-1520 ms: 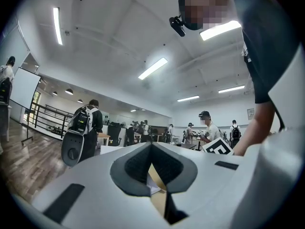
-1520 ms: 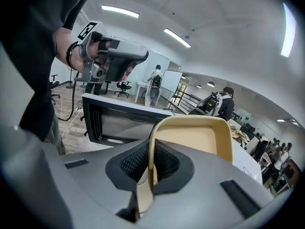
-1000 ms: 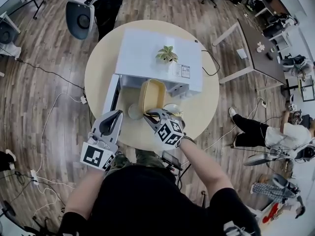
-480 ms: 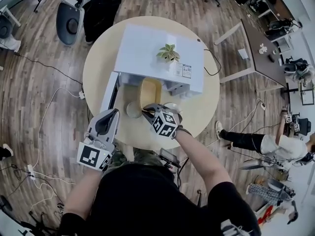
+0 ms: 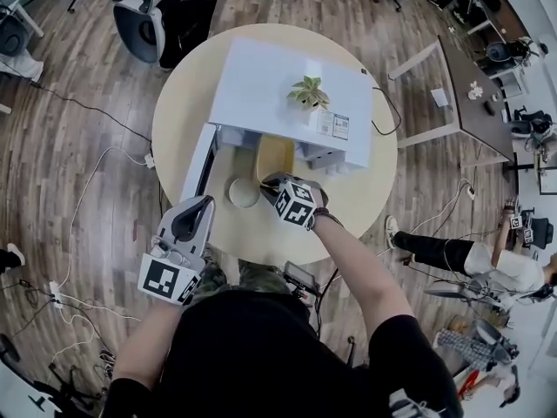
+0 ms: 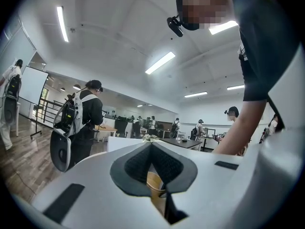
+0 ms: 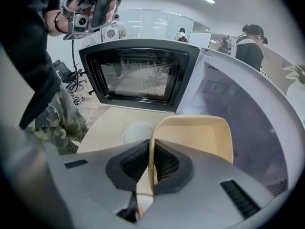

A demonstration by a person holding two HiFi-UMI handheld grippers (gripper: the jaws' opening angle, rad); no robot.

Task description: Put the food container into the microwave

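The right gripper was clamped on the near rim of the food container, which appeared partly inside the open microwave; the left gripper was closed and empty; recommended a level, straight push, clear of the door.

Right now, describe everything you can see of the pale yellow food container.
The pale yellow rounded-rectangular food container looks like smooth plastic, open-topped, lidless and empty. The right hand-held gripper is shut on its near wall, one pad inside, one outside. Its far end sits at the mouth of the open white microwave, above the round beige table.
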